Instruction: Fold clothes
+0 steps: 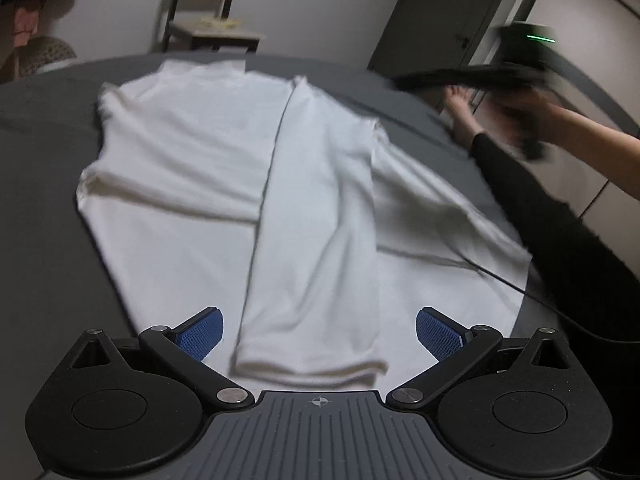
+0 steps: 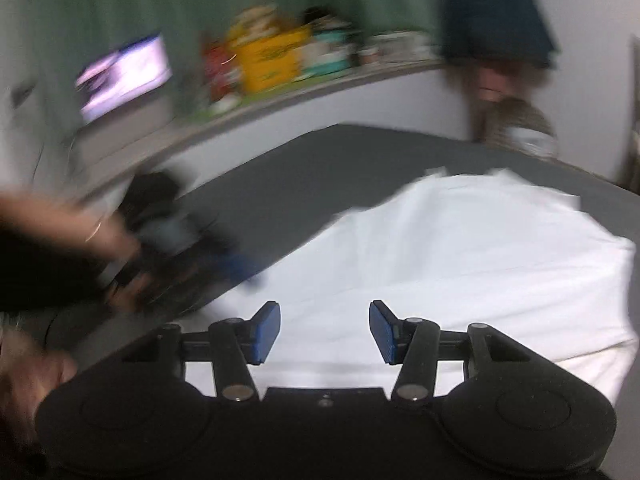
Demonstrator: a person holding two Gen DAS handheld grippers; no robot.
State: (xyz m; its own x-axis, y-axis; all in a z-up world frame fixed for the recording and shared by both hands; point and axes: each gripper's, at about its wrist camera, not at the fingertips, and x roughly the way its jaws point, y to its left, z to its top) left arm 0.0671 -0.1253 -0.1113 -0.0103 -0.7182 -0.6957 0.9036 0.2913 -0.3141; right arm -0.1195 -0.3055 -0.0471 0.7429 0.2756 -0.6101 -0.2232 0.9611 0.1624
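Observation:
A white long-sleeved garment (image 1: pixel 192 168) lies flat on the dark grey bed (image 1: pixel 44 200). One side is folded over the middle as a long strip (image 1: pixel 316 240) that ends near my left gripper. My left gripper (image 1: pixel 319 334) is open and empty, just above the strip's near end. My right gripper (image 2: pixel 325 332) is open and empty above the white garment (image 2: pixel 460 252). In the left wrist view the right gripper (image 1: pixel 476 78) is a dark blur held high at the right, over the bed's edge. The right wrist view is blurred.
A small side table (image 1: pixel 216 34) stands behind the bed, with a dark door (image 1: pixel 436 12) at the right. A shelf (image 2: pixel 280 92) along the wall holds colourful boxes and a lit screen (image 2: pixel 124 74). A black cable (image 1: pixel 520 288) crosses the garment's right part.

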